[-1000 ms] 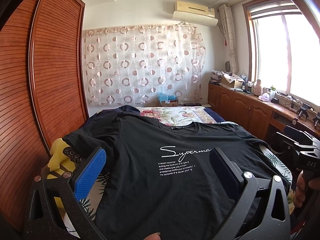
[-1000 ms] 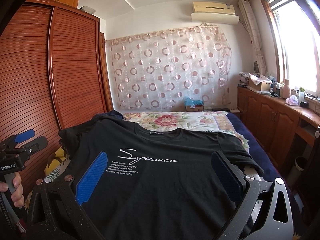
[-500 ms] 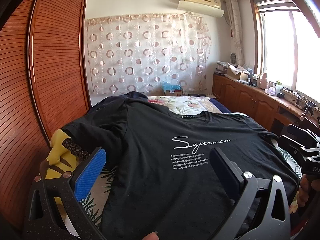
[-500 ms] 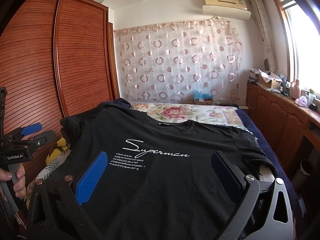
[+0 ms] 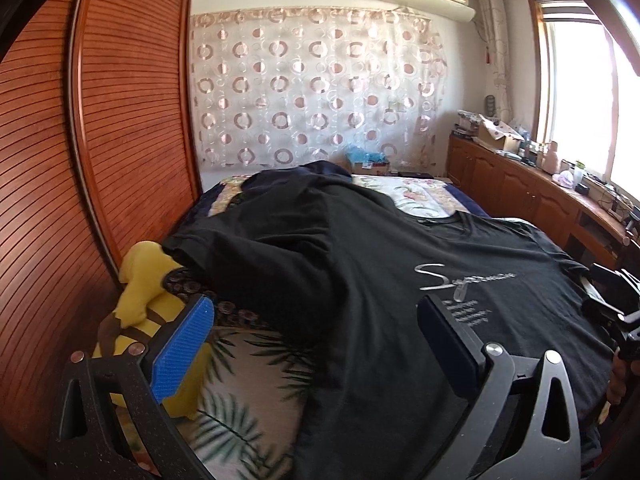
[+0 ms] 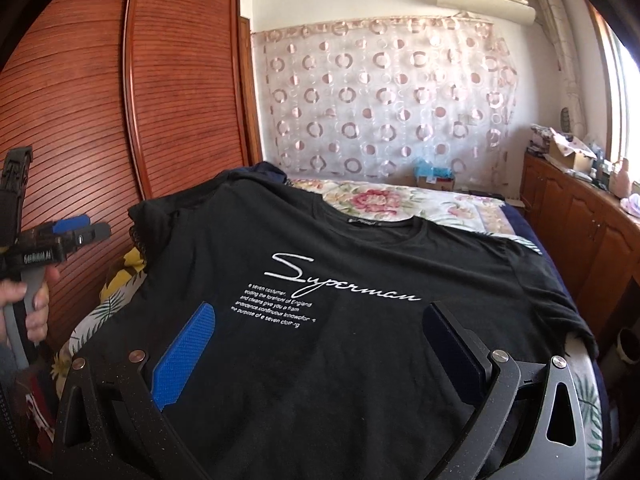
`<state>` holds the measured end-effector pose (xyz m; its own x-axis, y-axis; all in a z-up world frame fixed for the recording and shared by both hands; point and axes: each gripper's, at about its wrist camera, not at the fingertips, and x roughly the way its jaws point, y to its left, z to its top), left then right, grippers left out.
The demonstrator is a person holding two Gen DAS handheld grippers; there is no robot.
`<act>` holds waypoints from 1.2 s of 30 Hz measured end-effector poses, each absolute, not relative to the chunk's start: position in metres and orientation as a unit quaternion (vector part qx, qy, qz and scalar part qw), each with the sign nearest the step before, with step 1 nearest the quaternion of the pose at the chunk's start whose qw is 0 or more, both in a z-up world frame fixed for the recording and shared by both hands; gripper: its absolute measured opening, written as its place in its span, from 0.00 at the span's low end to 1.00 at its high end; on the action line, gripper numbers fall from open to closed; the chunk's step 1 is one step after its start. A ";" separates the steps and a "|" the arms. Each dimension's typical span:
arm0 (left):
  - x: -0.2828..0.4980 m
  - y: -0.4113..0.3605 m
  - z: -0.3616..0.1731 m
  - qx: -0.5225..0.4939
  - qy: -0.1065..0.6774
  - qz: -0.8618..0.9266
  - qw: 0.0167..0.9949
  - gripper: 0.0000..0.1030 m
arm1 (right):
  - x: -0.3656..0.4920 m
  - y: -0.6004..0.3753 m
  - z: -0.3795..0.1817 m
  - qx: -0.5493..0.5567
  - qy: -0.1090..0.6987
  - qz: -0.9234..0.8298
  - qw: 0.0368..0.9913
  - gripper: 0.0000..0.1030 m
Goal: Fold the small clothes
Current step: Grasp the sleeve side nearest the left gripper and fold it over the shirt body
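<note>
One black T-shirt (image 6: 320,300) lies spread flat, front up, across the near end of the bed (image 6: 400,200), its white script reading "Superman". Two grippers hover above it, left gripper (image 5: 316,328) and right gripper (image 6: 320,336), fingers wide apart, holding nothing.

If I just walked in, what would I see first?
A big black T-shirt with white "Superman" writing lies spread flat on the bed, front side up. Both grippers, left gripper and right gripper, hover open over its near end. A yellow stuffed toy peeks out beside the shirt's sleeve, by the wooden wardrobe.
</note>
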<state>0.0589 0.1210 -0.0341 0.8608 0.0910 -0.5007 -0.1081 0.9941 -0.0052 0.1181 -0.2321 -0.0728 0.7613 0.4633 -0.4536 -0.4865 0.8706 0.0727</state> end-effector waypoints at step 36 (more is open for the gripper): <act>0.140 0.204 -0.035 0.022 0.316 0.065 0.946 0.04 | 0.140 -0.223 -0.085 -0.043 0.254 0.293 0.921 1.00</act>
<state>0.1399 0.2037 -0.0348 0.7914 0.1362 -0.5959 -0.1088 0.9907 0.0820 0.1399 -0.2230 -0.0846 0.6997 0.5174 -0.4927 -0.5608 0.8250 0.0699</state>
